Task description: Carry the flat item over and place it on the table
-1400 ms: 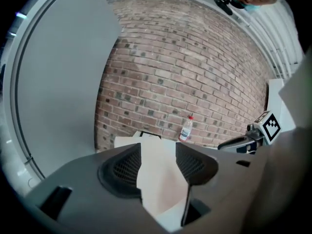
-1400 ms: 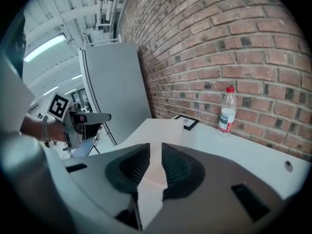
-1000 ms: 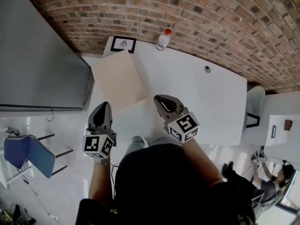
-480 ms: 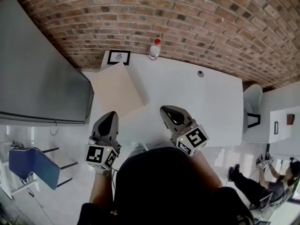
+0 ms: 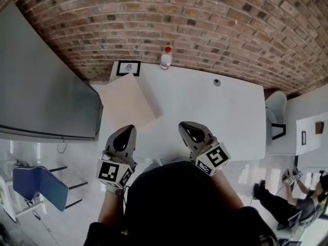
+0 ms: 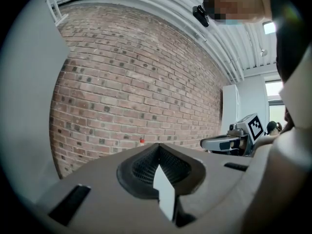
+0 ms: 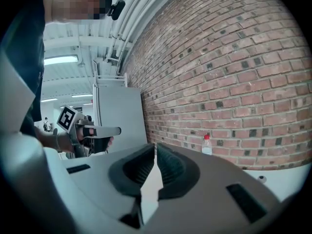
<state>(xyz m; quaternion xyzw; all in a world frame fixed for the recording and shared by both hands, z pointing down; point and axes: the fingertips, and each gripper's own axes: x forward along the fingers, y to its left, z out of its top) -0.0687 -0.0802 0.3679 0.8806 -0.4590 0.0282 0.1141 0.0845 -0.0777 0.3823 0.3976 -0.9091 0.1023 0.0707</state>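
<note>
My left gripper (image 5: 124,132) and right gripper (image 5: 188,128) hover side by side over the near edge of the white table (image 5: 230,117). Both are shut on a thin white flat sheet, seen edge-on between the left jaws (image 6: 165,191) and the right jaws (image 7: 148,186). In the head view the sheet is hard to tell from the white tabletop. A beige flat sheet (image 5: 125,102) lies on the table's left end, ahead of the left gripper. Each gripper view shows the other gripper: the right gripper (image 6: 219,143) and the left gripper (image 7: 105,130).
A red-capped bottle (image 5: 165,59) and a framed marker card (image 5: 128,67) stand at the table's far edge by the brick wall (image 5: 215,19). A grey cabinet (image 5: 46,86) flanks the left, a blue chair (image 5: 38,186) below it. Another white table (image 5: 307,122) stands right.
Both grippers have drifted lower in the head view, toward my body, and stay shut. The table, beige sheet and bottle have shifted slightly in the view.
</note>
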